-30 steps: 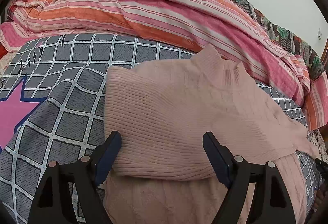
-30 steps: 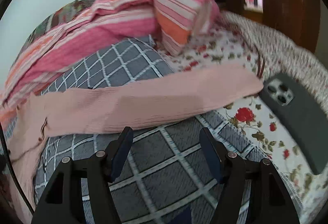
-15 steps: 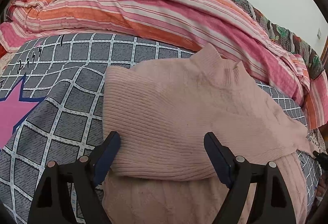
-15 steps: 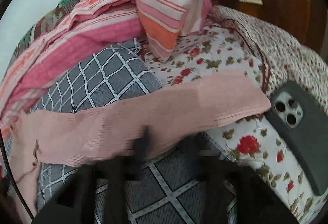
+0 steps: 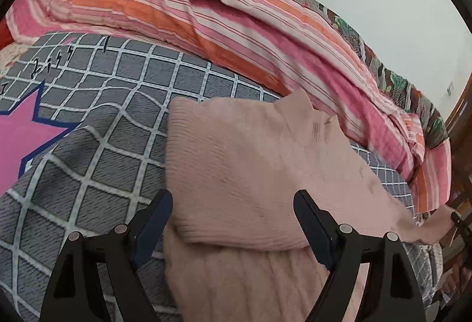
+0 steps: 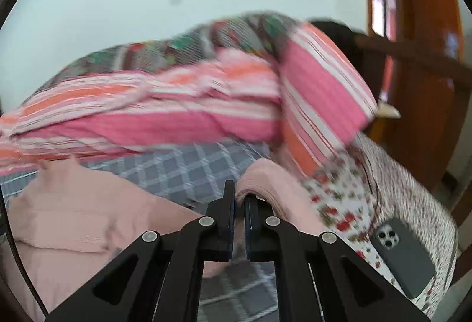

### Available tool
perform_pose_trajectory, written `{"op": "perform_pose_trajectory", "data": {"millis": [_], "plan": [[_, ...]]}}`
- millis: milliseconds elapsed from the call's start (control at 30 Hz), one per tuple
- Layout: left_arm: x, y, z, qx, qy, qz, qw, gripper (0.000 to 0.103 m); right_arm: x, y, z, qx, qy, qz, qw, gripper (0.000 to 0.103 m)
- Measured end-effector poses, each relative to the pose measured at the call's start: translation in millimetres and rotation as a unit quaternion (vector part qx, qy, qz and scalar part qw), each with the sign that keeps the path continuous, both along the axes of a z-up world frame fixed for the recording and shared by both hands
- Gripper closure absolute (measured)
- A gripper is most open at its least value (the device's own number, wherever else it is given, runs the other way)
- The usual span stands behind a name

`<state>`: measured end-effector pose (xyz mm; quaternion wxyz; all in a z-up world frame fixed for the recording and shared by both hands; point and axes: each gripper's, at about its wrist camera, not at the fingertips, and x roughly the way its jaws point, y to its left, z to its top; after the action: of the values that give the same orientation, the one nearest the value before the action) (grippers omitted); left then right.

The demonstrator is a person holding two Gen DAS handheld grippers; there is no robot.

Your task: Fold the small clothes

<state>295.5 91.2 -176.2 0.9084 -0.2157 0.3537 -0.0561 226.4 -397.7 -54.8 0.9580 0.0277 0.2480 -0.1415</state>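
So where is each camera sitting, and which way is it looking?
Left wrist: sits on the left hand-held gripper, looking forward and down over the pink sweater on the grey checked blanket; its two open fingers show.
Right wrist: sits on the right hand-held gripper, looking across the bed toward the striped quilt and a phone; its fingers, shut on the sweater's sleeve, show.
Shared: the sweater, the checked blanket, the striped quilt.

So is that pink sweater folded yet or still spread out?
Partly folded. One side of the sweater lies doubled over its body, while the right gripper, shut on the other sleeve, holds it up.
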Motion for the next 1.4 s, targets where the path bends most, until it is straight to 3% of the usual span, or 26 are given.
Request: {"op": "perform_pose_trajectory", "data": {"millis": [133,367,500,633,733,800,833,933,1033,1133,1333,1400], "plan": [[-9.4,13.2,4.2,-0.007,-0.006,0.005,0.9999,0.02,-1.1,64.0,28.4,-0.019,-0.018,0.049,0.998,0.098],[-28.1,48.2,17.3,-0.016,-0.028,0.044,0.9985,0.02,20.5,170.8,39.8,-0.014,-0.015,0.126,0.992,0.098],[-33.9,66.0,19.8,-0.025,-0.034,0.061,0.9973,0.02,45.8,233.9,24.0,0.009,0.012,0.182,0.983,0.098],[-35.1,79.2,18.3,-0.037,-0.032,0.071,0.9963,0.02,72.4,289.6,-21.5,0.03,0.06,0.23,0.971,0.098],[-34.5,80.6,17.9,-0.031,-0.032,0.068,0.9967,0.02,91.1,306.5,-59.8,0.048,0.111,0.241,0.963,0.097],[-34.4,78.2,18.0,-0.021,-0.032,0.067,0.997,0.02,99.0,307.6,-82.1,0.059,0.143,0.241,0.958,0.096],[-33.7,75.5,18.1,-0.017,-0.032,0.064,0.9973,0.02,101.8,306.5,-91.1,0.07,0.156,0.248,0.954,0.089],[-31.9,64.9,19.2,-0.012,-0.032,0.05,0.9981,0.02,103.1,299.7,-104.0,0.097,0.198,0.268,0.938,0.054],[-29.0,51.5,20.4,-0.01,-0.033,0.028,0.999,0.02,86.2,282.3,-96.5,0.099,0.183,0.275,0.939,0.051],[-23.7,28.1,23.4,-0.011,-0.033,-0.01,0.9993,0.02,64.1,257.2,-85.6,0.096,0.147,0.275,0.945,0.038],[-19.2,-44.5,30.1,0.021,-0.035,-0.098,0.9943,0.02,39.9,187.4,-84.3,0.107,0.102,0.224,0.963,0.037],[-17.4,-66.1,27.0,0.033,-0.027,-0.115,0.9924,0.02,36.8,162.7,-89.9,0.131,0.096,0.202,0.966,0.037]]}}
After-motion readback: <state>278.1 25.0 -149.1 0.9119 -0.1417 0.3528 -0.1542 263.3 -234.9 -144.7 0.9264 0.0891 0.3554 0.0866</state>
